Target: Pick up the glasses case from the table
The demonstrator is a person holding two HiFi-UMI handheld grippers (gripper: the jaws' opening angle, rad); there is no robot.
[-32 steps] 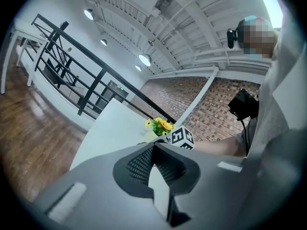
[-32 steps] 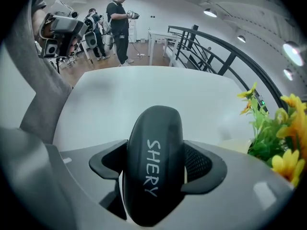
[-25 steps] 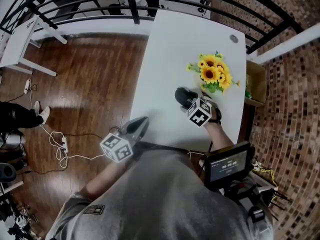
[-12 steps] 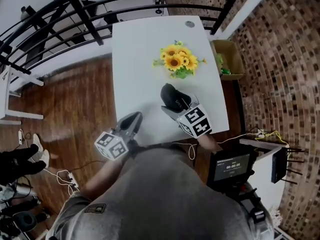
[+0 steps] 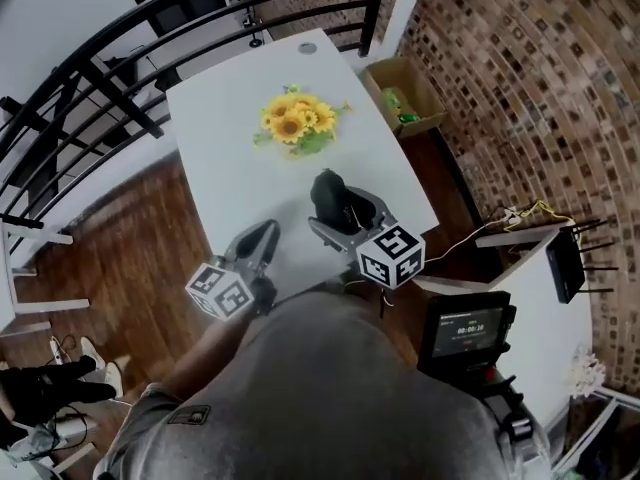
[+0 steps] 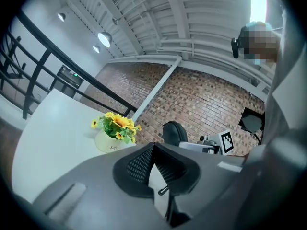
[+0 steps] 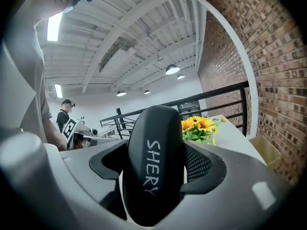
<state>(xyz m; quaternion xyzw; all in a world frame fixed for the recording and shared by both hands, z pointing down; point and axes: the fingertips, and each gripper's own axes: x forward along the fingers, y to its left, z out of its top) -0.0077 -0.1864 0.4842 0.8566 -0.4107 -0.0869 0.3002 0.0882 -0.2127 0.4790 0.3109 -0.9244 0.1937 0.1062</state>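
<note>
Black glasses case (image 5: 329, 194), printed SHERY in white, stood on end between the fingers of the right gripper (image 5: 347, 215). Both fingers were pressed against its sides, closed only as far as the case's width allowed. In the right gripper view the case filled the gap between them and rose well above their tips. From the head view it hung over the near right part of the white table (image 5: 230, 163). No view showed its lower end, so I could not tell whether that end touched the tabletop.

The left gripper (image 5: 259, 239) was at the near edge of the table, to the left of the right one and apart from it. Its fingers were drawn together at the tips and had hold of nothing. It pointed toward the far side of the table.

A pot of sunflowers (image 5: 292, 123) stood on the table farther off, beyond the case and a little to its left. An open cardboard box (image 5: 405, 96) sat on the floor by the far right corner of the table, against the brick wall (image 5: 520, 88). A black railing (image 5: 120, 78) ran along the far left side. A small screen (image 5: 465, 330) was mounted near the person's right side.
</note>
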